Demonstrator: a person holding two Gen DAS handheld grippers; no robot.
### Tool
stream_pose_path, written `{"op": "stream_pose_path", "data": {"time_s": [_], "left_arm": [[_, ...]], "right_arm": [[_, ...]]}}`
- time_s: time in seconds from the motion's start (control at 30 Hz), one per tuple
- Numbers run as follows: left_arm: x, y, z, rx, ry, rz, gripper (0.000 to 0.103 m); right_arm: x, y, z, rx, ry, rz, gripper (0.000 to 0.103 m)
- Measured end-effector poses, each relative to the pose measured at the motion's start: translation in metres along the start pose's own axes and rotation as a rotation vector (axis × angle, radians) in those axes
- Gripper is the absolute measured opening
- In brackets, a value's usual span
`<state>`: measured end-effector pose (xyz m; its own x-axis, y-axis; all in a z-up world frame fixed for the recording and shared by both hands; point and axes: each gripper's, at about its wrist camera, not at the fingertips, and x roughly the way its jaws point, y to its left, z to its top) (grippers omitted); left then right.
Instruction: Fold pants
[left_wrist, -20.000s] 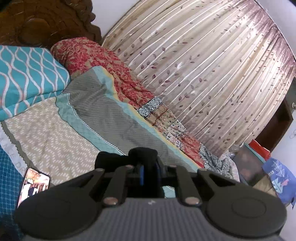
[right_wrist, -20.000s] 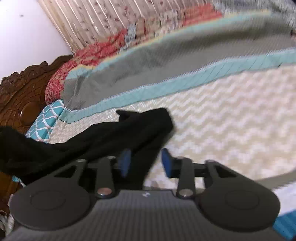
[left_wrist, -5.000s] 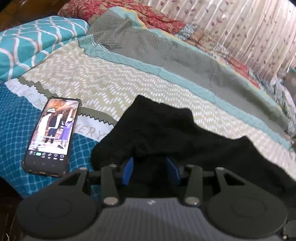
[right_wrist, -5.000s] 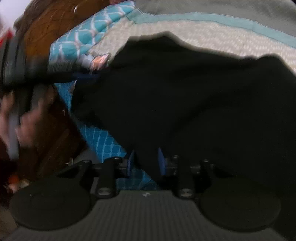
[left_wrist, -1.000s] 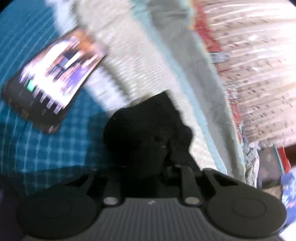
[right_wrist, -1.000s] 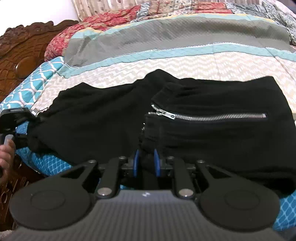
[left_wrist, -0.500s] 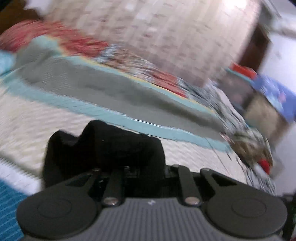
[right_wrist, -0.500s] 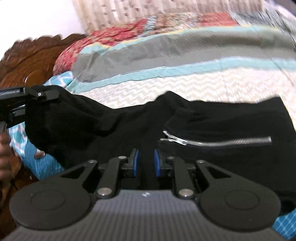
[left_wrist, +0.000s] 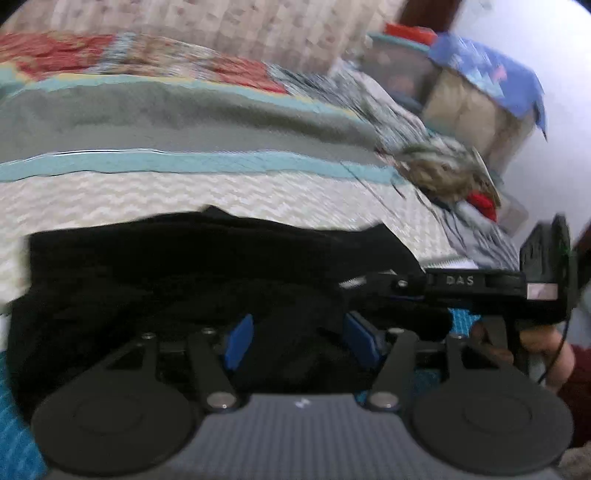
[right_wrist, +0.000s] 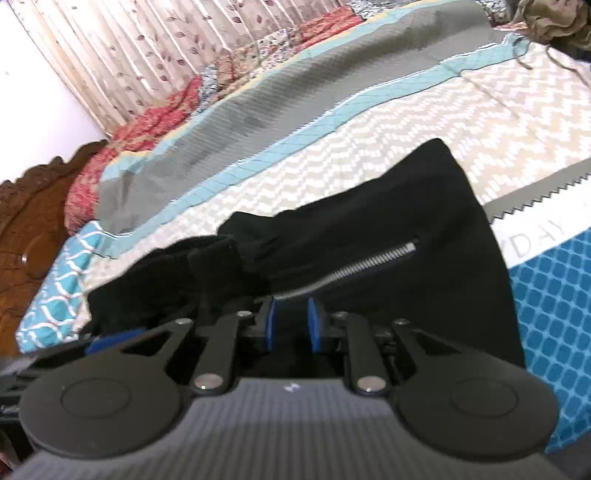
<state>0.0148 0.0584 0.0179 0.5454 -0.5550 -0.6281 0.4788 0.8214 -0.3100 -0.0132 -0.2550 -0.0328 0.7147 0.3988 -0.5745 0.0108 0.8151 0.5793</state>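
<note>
The black pants (right_wrist: 369, 236) are spread, partly folded, on the patterned bed (right_wrist: 369, 155). The left tool (left_wrist: 301, 341) is seen with its blue pads wide apart and opening, black cloth between them unclamped. The right tool (right_wrist: 291, 325) is opening too, cloth between its narrowly parted pads.

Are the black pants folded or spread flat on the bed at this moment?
Folded. The black pants lie doubled into a short bundle on the bedspread, one layer over another beside the zipper, edges uneven.
</note>
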Motion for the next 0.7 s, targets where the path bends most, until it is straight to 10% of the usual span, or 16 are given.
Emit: {"op": "stream_pose_path", "data": {"time_s": [0.27, 0.43, 0.5, 0.6, 0.67, 0.7], "left_arm": [[-0.062, 0.089, 0.007, -0.254, -0.161, 0.32, 0.08], [-0.029, 0.129, 0.029, -0.265, -0.108, 0.291, 0.081], [-0.011, 0.137, 0.033, -0.273, -0.068, 0.249, 0.066], [0.006, 0.139, 0.032, -0.292, -0.021, 0.224, 0.016], [-0.006, 0.141, 0.026, -0.34, -0.069, 0.196, 0.015], [-0.016, 0.141, 0.023, -0.361, -0.102, 0.181, 0.015]], "right_arm": [[0.004, 0.026, 0.0, -0.057, 0.026, 0.084, 0.034], [0.019, 0.032, 0.001, -0.082, 0.065, 0.046, 0.05], [0.025, 0.035, 0.008, -0.101, 0.06, 0.03, 0.05], [0.042, 0.037, 0.019, -0.124, 0.093, 0.018, 0.05], [0.052, 0.043, 0.02, -0.136, 0.149, 0.019, 0.018], [0.053, 0.051, 0.021, -0.145, 0.151, 0.024, 0.017]]}}
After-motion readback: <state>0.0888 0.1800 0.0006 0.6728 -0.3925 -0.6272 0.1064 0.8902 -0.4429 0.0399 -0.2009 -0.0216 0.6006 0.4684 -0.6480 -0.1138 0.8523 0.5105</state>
